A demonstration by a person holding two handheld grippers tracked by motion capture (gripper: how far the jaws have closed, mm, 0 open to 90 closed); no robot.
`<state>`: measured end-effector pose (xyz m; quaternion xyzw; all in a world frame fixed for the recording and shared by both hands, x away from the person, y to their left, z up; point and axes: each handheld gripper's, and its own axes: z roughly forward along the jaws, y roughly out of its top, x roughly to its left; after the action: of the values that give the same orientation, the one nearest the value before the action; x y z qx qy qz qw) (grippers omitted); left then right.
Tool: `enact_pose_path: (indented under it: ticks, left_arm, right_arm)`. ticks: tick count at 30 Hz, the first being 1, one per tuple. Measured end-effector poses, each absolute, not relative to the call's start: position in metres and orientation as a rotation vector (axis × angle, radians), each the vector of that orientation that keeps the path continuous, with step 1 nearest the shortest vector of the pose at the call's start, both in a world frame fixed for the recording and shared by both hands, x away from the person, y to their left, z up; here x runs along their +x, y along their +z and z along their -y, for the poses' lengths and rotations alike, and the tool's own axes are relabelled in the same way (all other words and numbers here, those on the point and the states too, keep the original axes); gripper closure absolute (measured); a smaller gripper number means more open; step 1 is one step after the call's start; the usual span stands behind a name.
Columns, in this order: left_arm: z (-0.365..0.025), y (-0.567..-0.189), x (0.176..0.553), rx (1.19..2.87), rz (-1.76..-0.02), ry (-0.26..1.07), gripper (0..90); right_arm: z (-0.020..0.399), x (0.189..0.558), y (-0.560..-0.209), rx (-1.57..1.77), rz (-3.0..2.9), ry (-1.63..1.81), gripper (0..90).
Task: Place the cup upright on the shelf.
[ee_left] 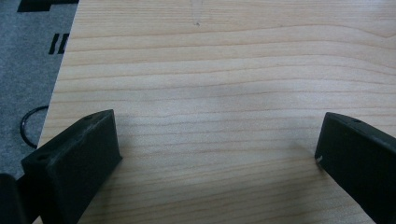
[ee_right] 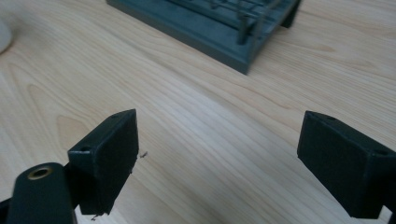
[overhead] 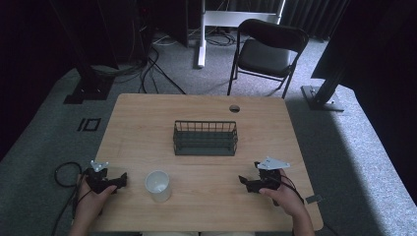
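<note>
Both grippers rest low at the near edge of the table [overhead: 147,113], each with its jaws spread wide and nothing between them. The cup [overhead: 158,186], a pale translucent tumbler standing upright with its mouth up, sits just off the left gripper [overhead: 120,179], to that gripper's right and a little nearer the person; the right gripper [overhead: 243,181] is well apart from it on the other side. So the left hand [overhead: 91,196] is the nearer one by a clear margin. In the left gripper view the jaws frame bare wood, so the cup lies off to the side of their line rather than ahead of them; the gripper would likely have to swing right before closing. In the right gripper view a sliver of the cup [ee_right: 3,35] shows far left of the jaws, and the rack [ee_right: 219,23] lies ahead and slightly right. The rack [overhead: 205,138] stands beyond both grippers at mid-table, its long axis running left to right, empty as far as can be seen.
</note>
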<state>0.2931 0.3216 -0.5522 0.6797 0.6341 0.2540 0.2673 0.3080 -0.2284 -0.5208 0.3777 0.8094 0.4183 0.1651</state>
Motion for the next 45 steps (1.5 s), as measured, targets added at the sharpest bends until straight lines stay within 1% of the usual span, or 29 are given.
enact_pose_path:
  ticks: [22, 45]
  left_arm:
    - [-0.322, -0.552, 0.293, 1.834, -1.711, 0.685, 0.1]
    - [-0.322, -0.552, 0.293, 1.834, -1.711, 0.685, 0.1]
  right_arm:
    - [0.178, 0.305, -0.519, 0.881, -2.429, 1.237, 13.1]
    - [0.125, 0.294, -0.514, 0.671, -2.526, 1.378, 13.1]
